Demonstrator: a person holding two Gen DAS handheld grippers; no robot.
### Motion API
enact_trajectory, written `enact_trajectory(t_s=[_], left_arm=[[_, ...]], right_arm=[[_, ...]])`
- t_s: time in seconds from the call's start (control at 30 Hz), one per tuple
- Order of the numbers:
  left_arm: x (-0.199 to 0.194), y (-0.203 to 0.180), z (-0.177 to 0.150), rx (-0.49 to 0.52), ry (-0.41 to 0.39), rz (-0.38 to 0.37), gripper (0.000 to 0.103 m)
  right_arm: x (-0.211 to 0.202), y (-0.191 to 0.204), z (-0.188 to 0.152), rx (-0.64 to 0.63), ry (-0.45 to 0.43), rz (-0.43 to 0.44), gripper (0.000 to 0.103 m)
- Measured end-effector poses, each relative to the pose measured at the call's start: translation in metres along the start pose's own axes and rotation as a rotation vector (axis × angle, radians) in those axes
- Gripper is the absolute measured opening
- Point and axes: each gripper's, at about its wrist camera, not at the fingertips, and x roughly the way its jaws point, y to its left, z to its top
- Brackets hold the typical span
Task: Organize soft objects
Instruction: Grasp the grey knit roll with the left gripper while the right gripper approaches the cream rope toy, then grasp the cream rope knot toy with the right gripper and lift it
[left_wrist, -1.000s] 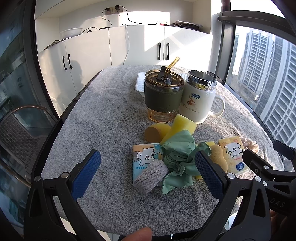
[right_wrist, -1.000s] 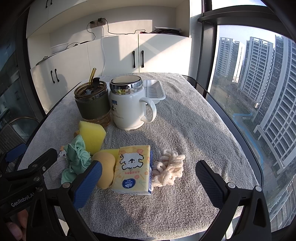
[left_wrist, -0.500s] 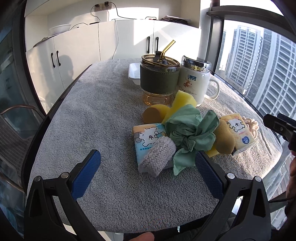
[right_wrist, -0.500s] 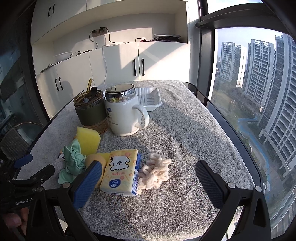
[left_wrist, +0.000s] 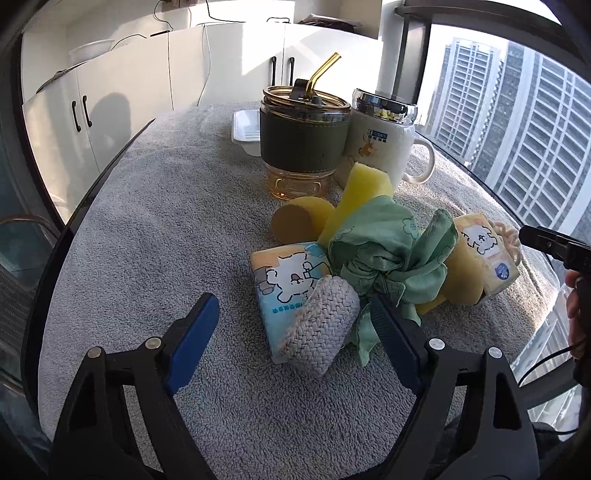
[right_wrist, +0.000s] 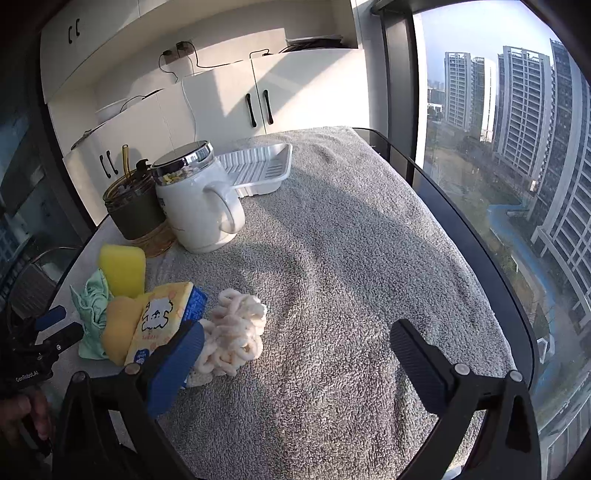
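A pile of soft things lies on the grey towel (left_wrist: 147, 229). It holds a grey woven band (left_wrist: 317, 325), a dog-print tissue pack (left_wrist: 288, 277), a knotted green cloth (left_wrist: 388, 254), yellow sponges (left_wrist: 365, 188) and a second tissue pack (left_wrist: 484, 254). My left gripper (left_wrist: 293, 341) hovers low over the near side. Its jaws are closing with the grey band between them, and neither pad presses on it. My right gripper (right_wrist: 297, 362) stands open over the towel. A cream scrunchie (right_wrist: 232, 332) lies just inside its left pad (right_wrist: 177, 365).
Behind the pile stand a green-sleeved tumbler with a straw (left_wrist: 303, 140) and a white lidded mug (left_wrist: 384, 147). A white ribbed tray (right_wrist: 258, 170) lies at the far end. The table's dark rim (right_wrist: 480, 243) runs along the window side. White cabinets stand beyond.
My left gripper has sunk closer to the pile and its jaws have narrowed around the grey band. My right gripper has swung rightward, so the pile now sits at its left pad.
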Motion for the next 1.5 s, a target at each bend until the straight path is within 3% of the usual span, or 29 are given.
enact_trajectory(t_s=[0.1,0.17,0.33,0.5,0.63,0.83,0.97,1.27,1.5], left_arm=[[0.005,-0.002,-0.001,0.011,0.03,-0.035,0.057],[0.005,-0.006,0.0,0.037,0.028,-0.03,0.056],[0.001,-0.005,0.001,0.05,0.014,-0.039,0.04],[-0.006,-0.005,0.001,0.064,-0.004,-0.023,0.037],[-0.015,-0.005,0.001,0.092,-0.046,0.047,0.037],[-0.01,-0.005,-0.007,0.104,-0.009,0.044,0.037],[-0.01,-0.007,-0.011,0.095,-0.003,0.031,0.026],[-0.02,-0.007,-0.013,0.079,-0.045,0.05,0.025],[-0.017,-0.005,-0.016,0.073,-0.043,0.048,0.025]], right_arm=[[0.003,-0.003,0.0,0.008,0.008,0.011,0.103],[0.003,-0.005,0.0,0.016,0.009,0.023,0.103],[0.002,-0.006,0.0,0.017,0.004,0.049,0.101],[0.004,-0.004,0.001,0.009,0.009,0.049,0.1],[0.006,-0.004,0.001,0.013,0.015,0.057,0.1],[0.009,0.002,-0.001,-0.004,0.023,0.064,0.1],[0.008,0.002,-0.001,-0.011,0.016,0.05,0.1],[0.012,0.011,0.001,-0.04,0.031,0.089,0.091],[0.04,0.02,-0.004,-0.031,0.129,0.11,0.087]])
